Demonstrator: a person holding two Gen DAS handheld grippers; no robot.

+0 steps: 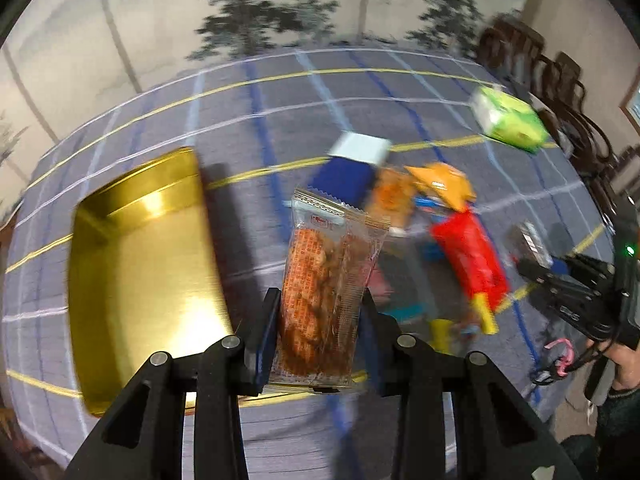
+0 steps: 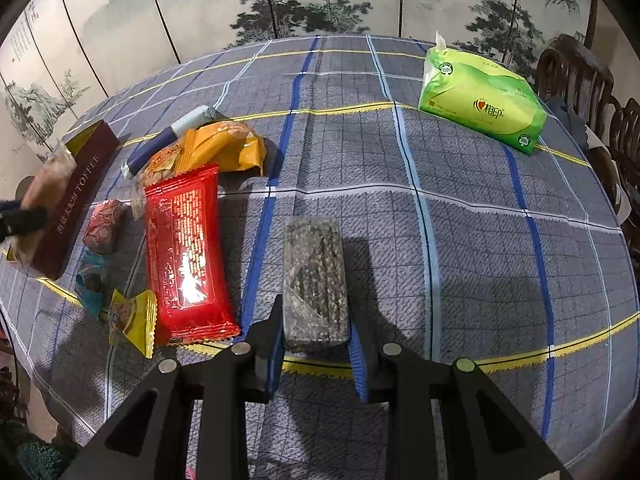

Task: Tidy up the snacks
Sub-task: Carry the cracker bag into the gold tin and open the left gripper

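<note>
My left gripper (image 1: 320, 308) is shut on a clear packet of reddish-brown snack (image 1: 324, 280), held above the cloth just right of the open gold tin (image 1: 140, 264). My right gripper (image 2: 316, 320) is shut on a dark sesame bar in a clear wrapper (image 2: 314, 276), over the table's middle. A pile of snacks lies between them: a red packet (image 2: 186, 252), an orange packet (image 2: 228, 148), a blue-and-white tube (image 2: 168, 140), a small pink candy (image 2: 105, 226) and a yellow candy (image 2: 134, 320). The left gripper with its packet shows blurred at the left edge of the right wrist view (image 2: 24, 216).
A maroon toffee box (image 2: 76, 200) stands at the left of the pile. A green tissue pack (image 2: 480, 104) lies at the far right of the checked tablecloth (image 2: 460, 240). Dark wooden chairs (image 2: 580, 72) stand along the right side. A painted folding screen stands behind the table.
</note>
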